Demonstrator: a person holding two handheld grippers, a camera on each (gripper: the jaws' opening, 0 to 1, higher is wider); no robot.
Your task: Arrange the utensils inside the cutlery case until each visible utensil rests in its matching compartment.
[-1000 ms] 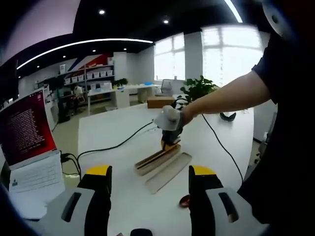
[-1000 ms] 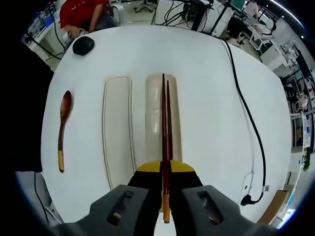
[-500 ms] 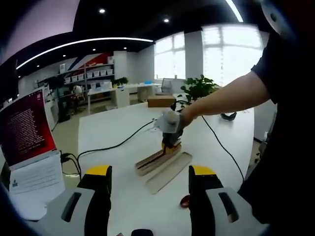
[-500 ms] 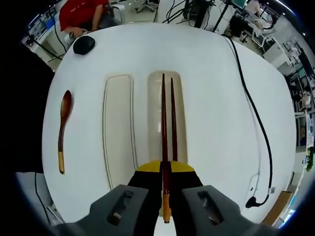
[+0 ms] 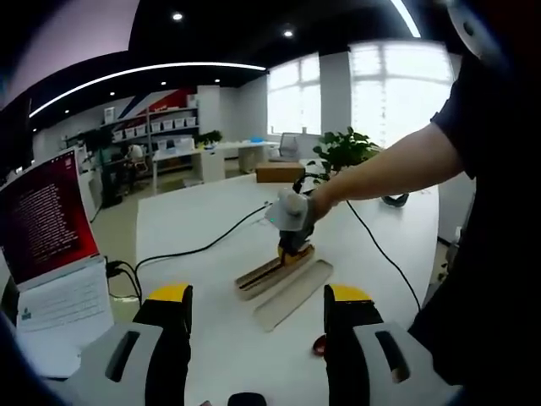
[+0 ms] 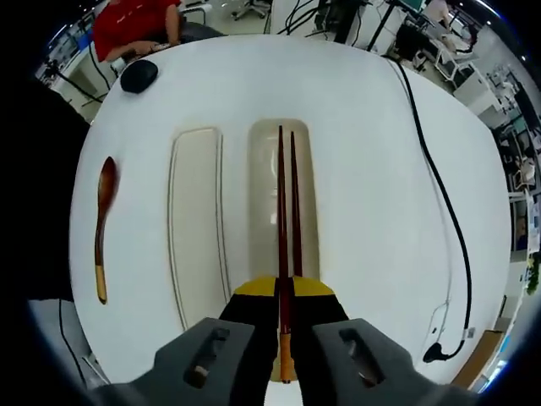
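Observation:
My right gripper (image 6: 283, 292) is shut on the butt ends of two dark red chopsticks (image 6: 281, 203). They reach forward over the right-hand cream tray of the cutlery case (image 6: 264, 169), their tips slightly apart. The second cream tray (image 6: 193, 228) lies beside it on the left with nothing in it. A brown wooden spoon (image 6: 101, 228) lies on the white table left of both trays. In the left gripper view, the right gripper (image 5: 292, 227), held by a hand, sits at the case's (image 5: 283, 275) far end. My left gripper (image 5: 259, 334) is open, held back from the case; the spoon's bowl (image 5: 319, 344) peeks by its right jaw.
A black mouse (image 6: 138, 76) lies at the table's far edge, near a person in red. A black cable (image 6: 439, 194) runs along the right side. A laptop with a red screen (image 5: 42, 224) and papers (image 5: 59, 304) sit at the left.
The chopstick tips spread apart half a second ago and have drawn closer again. The right gripper view has shifted slightly over the case. The left gripper has stayed put.

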